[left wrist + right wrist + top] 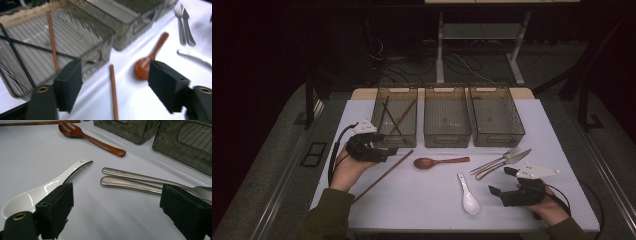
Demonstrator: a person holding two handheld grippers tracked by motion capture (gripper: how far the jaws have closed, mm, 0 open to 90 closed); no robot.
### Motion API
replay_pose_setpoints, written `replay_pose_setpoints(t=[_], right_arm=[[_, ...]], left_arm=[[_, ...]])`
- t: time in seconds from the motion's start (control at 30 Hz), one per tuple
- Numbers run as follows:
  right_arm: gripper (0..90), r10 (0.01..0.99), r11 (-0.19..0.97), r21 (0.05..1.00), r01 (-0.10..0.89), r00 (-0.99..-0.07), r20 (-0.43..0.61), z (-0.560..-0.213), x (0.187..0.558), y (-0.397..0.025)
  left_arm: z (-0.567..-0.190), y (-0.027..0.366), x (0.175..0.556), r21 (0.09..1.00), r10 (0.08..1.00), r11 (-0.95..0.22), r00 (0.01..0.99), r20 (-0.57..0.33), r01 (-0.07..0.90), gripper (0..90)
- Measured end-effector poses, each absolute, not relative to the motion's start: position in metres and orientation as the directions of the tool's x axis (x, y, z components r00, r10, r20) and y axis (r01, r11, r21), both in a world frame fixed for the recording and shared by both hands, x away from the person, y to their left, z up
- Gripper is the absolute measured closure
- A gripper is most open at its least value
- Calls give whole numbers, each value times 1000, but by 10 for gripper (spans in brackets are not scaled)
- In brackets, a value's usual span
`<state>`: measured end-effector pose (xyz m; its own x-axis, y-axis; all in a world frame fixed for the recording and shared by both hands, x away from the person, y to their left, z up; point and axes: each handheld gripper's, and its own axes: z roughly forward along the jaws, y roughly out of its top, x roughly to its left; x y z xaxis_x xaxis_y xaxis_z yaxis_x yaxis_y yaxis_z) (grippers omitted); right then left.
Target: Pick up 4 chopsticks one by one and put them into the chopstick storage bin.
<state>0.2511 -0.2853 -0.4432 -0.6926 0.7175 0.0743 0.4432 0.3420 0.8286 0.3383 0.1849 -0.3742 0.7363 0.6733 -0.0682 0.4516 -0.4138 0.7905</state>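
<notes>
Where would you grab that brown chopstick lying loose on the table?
Probably near its far end, by the left claw. The brown chopstick lies flat on the white table, a thin straight rod, so coming from above with the open jaws straddling its width looks best. That end lies close to the left bin.

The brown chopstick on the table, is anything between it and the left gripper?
Nothing visible. In the left gripper view the brown chopstick lies bare on the white table, running up between the open jaws of the left gripper. The wooden spoon lies off to one side, and the bin stands beyond the chopstick's tip.
</notes>
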Motion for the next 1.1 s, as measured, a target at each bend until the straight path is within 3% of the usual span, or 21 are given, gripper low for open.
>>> replay_pose_setpoints(t=[0.33, 1.1], right_arm=[[120, 721, 343, 827, 446, -689, 72, -444, 251, -285], [120, 719, 357, 827, 435, -693, 54, -443, 250, -284]], left_arm=[[-405, 189, 318, 761, 668, -440, 740, -77, 476, 365], [-439, 196, 305, 674, 694, -503, 718, -58, 541, 737]])
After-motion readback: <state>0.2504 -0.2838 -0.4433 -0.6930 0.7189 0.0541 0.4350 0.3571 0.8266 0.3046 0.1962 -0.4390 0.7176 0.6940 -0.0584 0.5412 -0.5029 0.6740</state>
